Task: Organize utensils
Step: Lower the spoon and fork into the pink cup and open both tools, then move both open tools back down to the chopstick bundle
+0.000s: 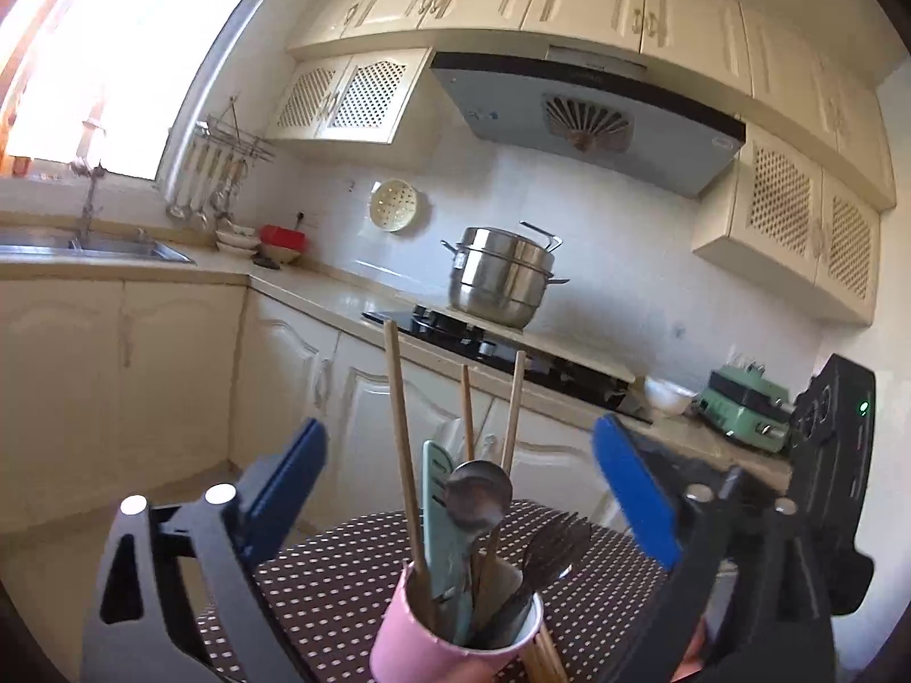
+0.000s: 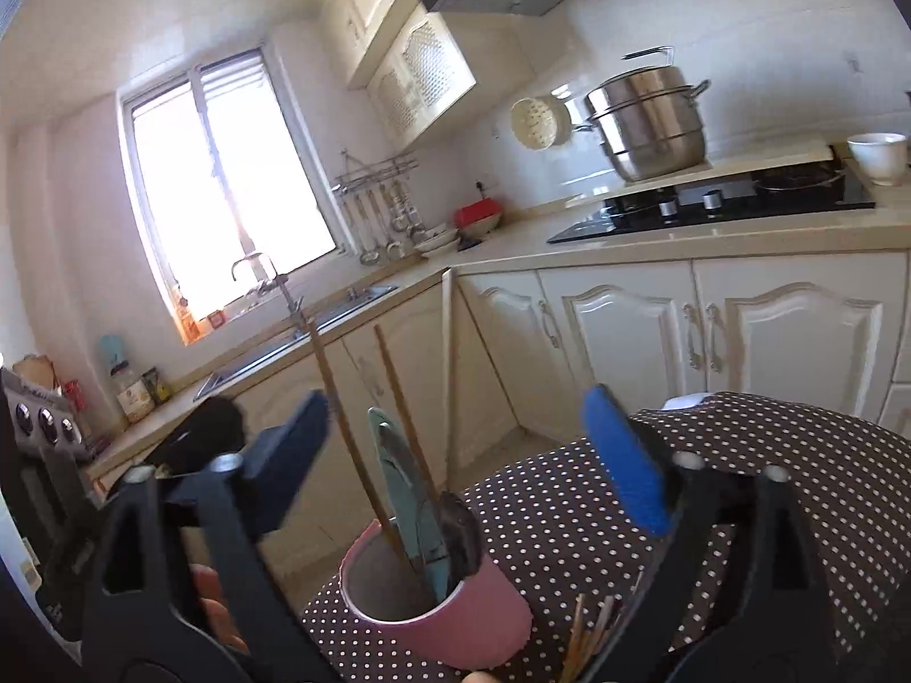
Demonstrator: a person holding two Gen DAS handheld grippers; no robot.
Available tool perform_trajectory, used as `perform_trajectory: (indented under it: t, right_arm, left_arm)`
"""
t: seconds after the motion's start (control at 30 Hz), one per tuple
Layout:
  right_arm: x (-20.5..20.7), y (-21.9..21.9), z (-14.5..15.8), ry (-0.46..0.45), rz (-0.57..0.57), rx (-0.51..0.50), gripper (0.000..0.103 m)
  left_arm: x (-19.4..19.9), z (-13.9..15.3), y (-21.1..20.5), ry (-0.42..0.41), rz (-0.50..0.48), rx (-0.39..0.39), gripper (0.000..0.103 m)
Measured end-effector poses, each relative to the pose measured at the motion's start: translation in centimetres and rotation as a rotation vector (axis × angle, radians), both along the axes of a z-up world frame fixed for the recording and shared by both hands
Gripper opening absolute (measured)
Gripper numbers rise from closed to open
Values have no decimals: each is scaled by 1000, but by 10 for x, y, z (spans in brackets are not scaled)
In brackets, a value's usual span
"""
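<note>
On my left feed the pink cup (image 1: pixel 455 634) stands on the polka-dot cloth (image 1: pixel 341 569), low and centred between the fingers, and it is well stocked: three wooden chopsticks (image 1: pixel 403 444) rise out of it, the tallest leaning left, along with a mint-green handled utensil (image 1: pixel 438 512), a dark spoon (image 1: pixel 477 498) bowl-up, and a dark fork (image 1: pixel 555 546) tilted to the right. A few more wooden sticks (image 1: pixel 546 660) lie on the cloth just beside the cup's right side. From my right feed I see the same cup (image 2: pixel 438 609) from another angle, its utensils crowded against the far wall and the near part of the interior bare; the loose sticks (image 2: pixel 589 634) lie on the cloth to its right. My left gripper (image 1: pixel 458 489) has its blue pads (image 1: pixel 287 489) spread wide, well clear of the cup and the utensils on either side, holding nothing. My right gripper (image 2: pixel 455 455) is likewise spread wide, its pads (image 2: pixel 623 455) flanking the cup without touching it, and grips nothing. Behind, a steel steamer pot (image 1: pixel 501 273) sits on the black hob (image 1: pixel 495 347), and a white bowl (image 2: pixel 877 156) stands on the counter beside it.
</note>
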State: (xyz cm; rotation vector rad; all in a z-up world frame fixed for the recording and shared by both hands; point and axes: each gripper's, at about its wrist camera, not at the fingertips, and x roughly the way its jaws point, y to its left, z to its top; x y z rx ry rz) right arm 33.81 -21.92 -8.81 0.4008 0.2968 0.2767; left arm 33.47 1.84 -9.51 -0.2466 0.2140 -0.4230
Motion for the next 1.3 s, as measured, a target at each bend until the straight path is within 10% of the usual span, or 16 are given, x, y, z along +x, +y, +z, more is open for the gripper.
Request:
perform_trajectory:
  t: [0.7, 1.3]
  right_arm:
    - [-92, -54, 24, 192, -81, -62, 97]
    - [-116, -57, -41, 486, -38, -103, 97]
  left_arm:
    - [-98, 31, -13, 128, 180, 288, 99]
    - [-105, -29, -33, 361, 66, 395, 99]
